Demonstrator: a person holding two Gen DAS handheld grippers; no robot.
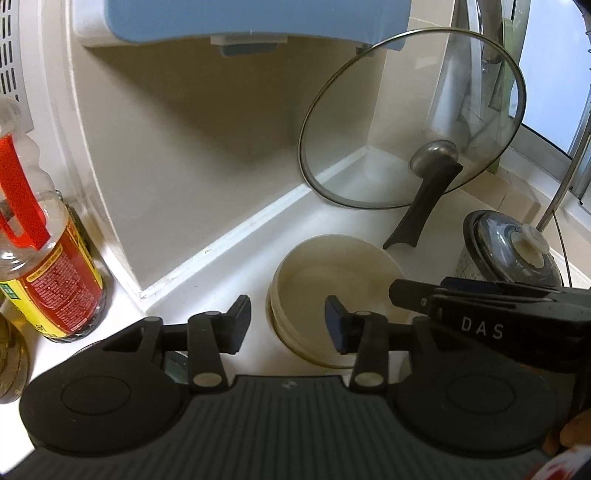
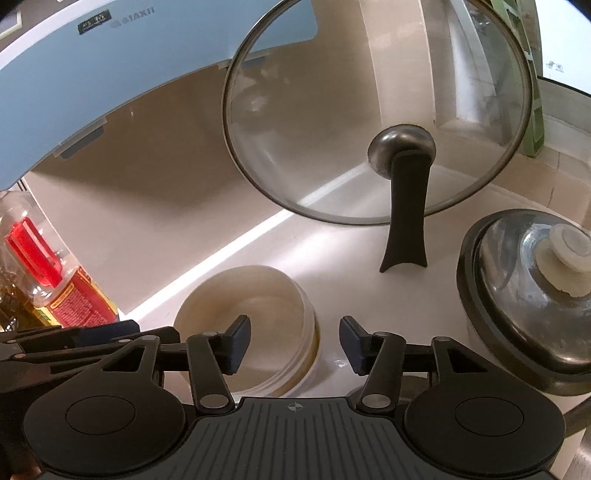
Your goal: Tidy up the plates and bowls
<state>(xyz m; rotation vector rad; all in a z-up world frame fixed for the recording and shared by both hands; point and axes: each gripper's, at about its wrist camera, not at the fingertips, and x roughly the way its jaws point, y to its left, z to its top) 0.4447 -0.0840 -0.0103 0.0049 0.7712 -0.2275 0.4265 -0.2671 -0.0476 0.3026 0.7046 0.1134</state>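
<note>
A stack of cream bowls (image 1: 332, 280) (image 2: 258, 295) sits upright on the white counter (image 1: 229, 266) near the wall. My left gripper (image 1: 287, 325) is open, with the stack's left rim in the gap between its fingers and neither pad pressing on it. My right gripper (image 2: 295, 341) is also open across the stack's right rim: its left finger hangs over the inside of the top bowl and its right finger is outside. Each gripper shows at the edge of the other's view, the right one as a black body (image 1: 480, 306).
A glass lid (image 1: 369, 129) (image 2: 314, 129) with a black handle leans against the corner wall behind the bowls. A lidded metal pot (image 1: 509, 247) (image 2: 524, 295) stands to the right. An oil bottle (image 1: 55, 280) (image 2: 74, 295) stands at the left, and a blue range hood (image 1: 240, 18) hangs overhead.
</note>
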